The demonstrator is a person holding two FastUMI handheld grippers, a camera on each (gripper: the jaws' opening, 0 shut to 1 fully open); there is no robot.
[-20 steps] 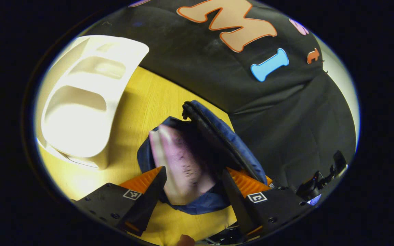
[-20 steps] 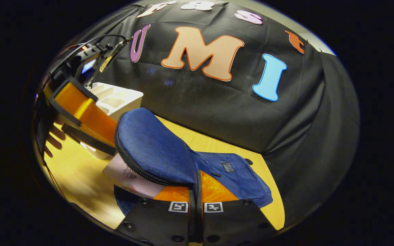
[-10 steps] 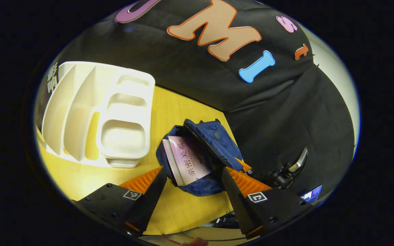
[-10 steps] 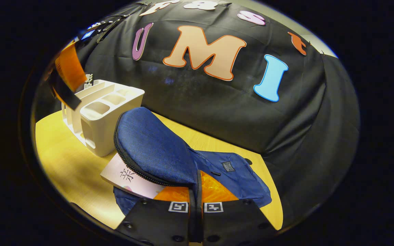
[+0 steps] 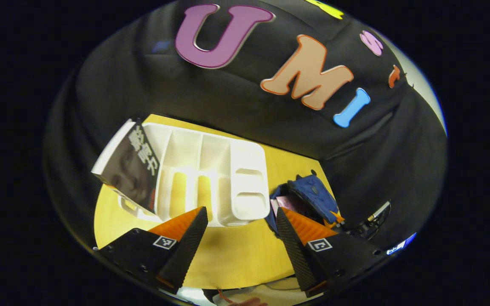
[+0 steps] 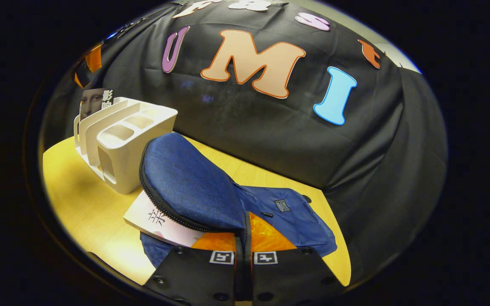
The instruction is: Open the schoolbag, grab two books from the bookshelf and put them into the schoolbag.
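- The counter (image 5: pixel 236 259) spreads out yellow and wide in the left gripper view; half a second ago that camera sat close over the bag, and now it has pulled back and swung away.
- The white bookshelf (image 5: pixel 211 178) has slid toward the middle of that view, and a dark book (image 5: pixel 128 168) now shows in full, leaning in its outer slot with large pale characters on the cover; the same book (image 6: pixel 96 102) peeks up behind the bookshelf (image 6: pixel 121 144) in the right gripper view.
- The blue schoolbag (image 6: pixel 211 199) lies on the counter beside the bookshelf, flap lifted, much as it was before; from the left gripper view the schoolbag (image 5: pixel 313 195) has shrunk to a small shape at the right.
- A pink book (image 6: pixel 160 219) with dark characters on it sits in the bag's mouth under the flap, one corner out over the counter.
- The left gripper (image 5: pixel 240 229) hangs above the counter with its fingers spread wide, holding nothing.
- The right gripper (image 6: pixel 243 246) stays pinched tight on the schoolbag flap's edge, unmoved.
- The bag's small dark label (image 6: pixel 282 205) is too tiny to read.
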